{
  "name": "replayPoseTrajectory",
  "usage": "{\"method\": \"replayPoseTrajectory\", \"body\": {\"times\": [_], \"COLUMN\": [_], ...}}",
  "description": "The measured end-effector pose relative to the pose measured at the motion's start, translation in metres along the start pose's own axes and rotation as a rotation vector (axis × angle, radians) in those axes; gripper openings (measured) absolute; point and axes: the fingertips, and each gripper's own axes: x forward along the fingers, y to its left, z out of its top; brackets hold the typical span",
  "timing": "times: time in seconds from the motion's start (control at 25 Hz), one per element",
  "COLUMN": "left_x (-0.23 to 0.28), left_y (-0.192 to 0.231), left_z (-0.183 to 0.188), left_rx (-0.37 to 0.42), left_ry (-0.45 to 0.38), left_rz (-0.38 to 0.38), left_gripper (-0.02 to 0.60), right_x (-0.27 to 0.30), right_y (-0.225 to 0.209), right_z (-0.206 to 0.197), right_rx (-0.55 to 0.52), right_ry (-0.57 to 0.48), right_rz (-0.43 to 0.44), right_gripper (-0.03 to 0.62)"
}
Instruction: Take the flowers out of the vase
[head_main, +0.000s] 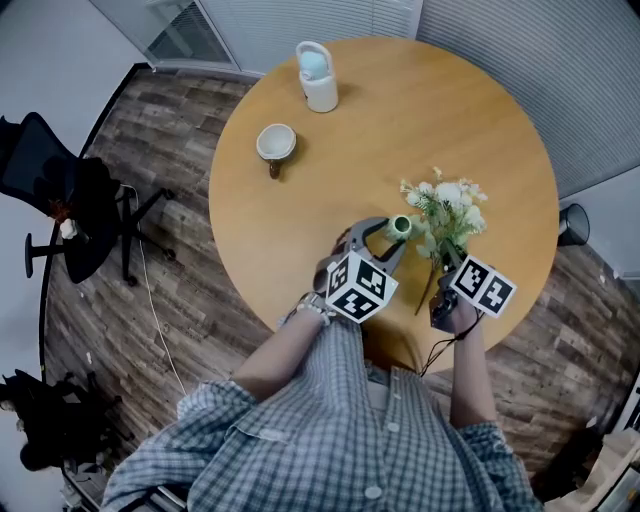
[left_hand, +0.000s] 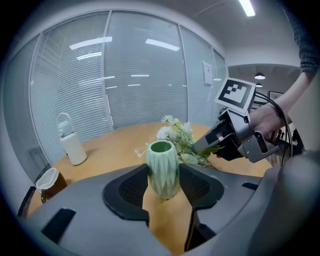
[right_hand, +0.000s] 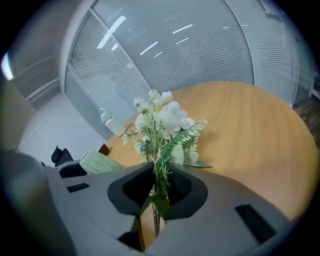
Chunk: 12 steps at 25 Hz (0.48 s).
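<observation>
L gripper (left_hand: 162, 186) has its jaws wide apart but pressed on both sides of the green ribbed vase (left_hand: 162, 167), which stands upright between the pads just right of ctr in the head view, w/ its base low over the round wooden table (head_main: 330, 200). I can't tell if it touches the top. R gripper (right_hand: 159, 187) is nearly closed and pinches the thin stems of the flowers (right_hand: 165, 120), a leaf sticking out below the pads. The flowers are out of the vase: white blooms & green fern sprigs lie just right of it in the head view, heads toward the upper right and stems running down into the R jaws. The two grippers sit side by side at the table's near edge, lower middle of frame, held by a person in a checked shirt (head_main: 330, 430). Further off, a white bottle (head_main: 318, 78) w/ a loop handle is near the top ctr and a cup (head_main: 276, 143) sits below-left of it, both well apart from the vase. A dark office chair (head_main: 70, 210) is on the wood floor at the left edge.
</observation>
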Motion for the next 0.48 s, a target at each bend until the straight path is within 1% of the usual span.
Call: {"method": "replayPoseTrajectory", "body": {"times": [0.12,0.28,0.4,0.48], "left_x": [-0.001,-0.001,0.0,0.001], "left_y": [0.0,0.0,0.0,0.0], "left_z": [0.0,-0.001,0.0,0.0], "left_rx": [-0.001,0.0,0.001,0.004], "left_ry": [0.001,0.001,0.002,0.002], "left_rz": [-0.001,0.0,-0.003,-0.004], "left_gripper": [0.205,0.206,0.206,0.206], "right_x": [0.006,0.015,0.015,0.013], "right_y": [-0.005,-0.007,-0.004,0.0], "right_z": [-0.003,-0.011,-0.012,-0.012], "right_rx": [-0.031,-0.18,-0.29,-0.333], "right_ry": [0.0,0.006,-0.014,-0.033], "right_rz": [-0.026,-0.043,-0.053,-0.05], "right_gripper": [0.057,0.061,0.09,0.121]}}
